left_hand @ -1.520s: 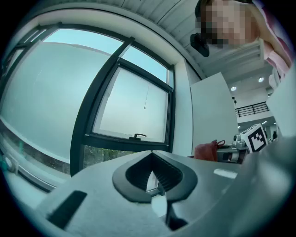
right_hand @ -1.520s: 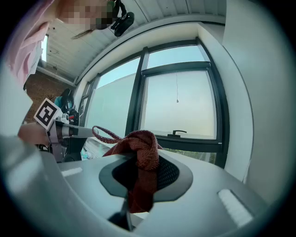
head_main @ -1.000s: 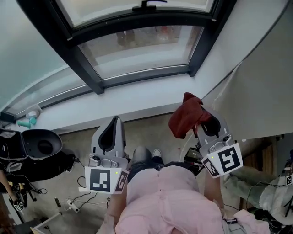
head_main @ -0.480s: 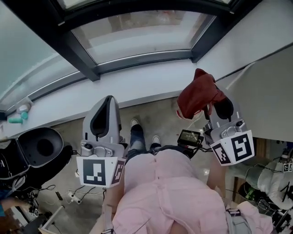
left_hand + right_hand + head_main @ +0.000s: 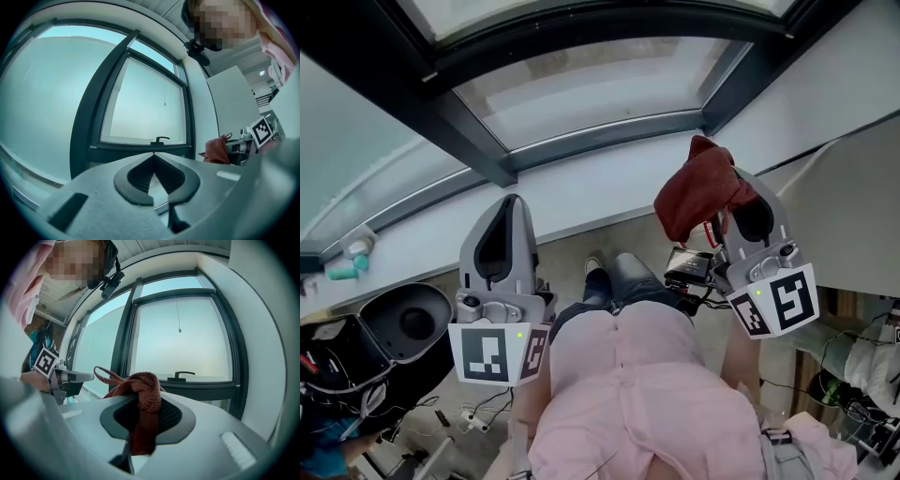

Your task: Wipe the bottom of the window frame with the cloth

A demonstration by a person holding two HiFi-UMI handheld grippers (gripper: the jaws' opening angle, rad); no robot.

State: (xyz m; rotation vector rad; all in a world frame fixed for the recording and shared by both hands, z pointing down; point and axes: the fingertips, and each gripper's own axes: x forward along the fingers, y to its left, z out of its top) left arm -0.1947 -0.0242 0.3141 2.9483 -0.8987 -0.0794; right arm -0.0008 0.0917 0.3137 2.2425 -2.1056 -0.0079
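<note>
Right claw (image 5: 147, 399) clenches the cloth (image 5: 698, 192); left claw (image 5: 152, 157) is clenched on nothing. Press cloth flat on the frame's bottom rail (image 5: 609, 139), then drag along it steadily.

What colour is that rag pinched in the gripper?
Dark red; the cloth shows best in the right gripper view.

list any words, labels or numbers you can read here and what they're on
No readable words or numbers.
Left marker cube and right marker cube: black-and-white square patterns, no text.
Small black device at the person's waist: too small to read.
Cloth: no label.
</note>
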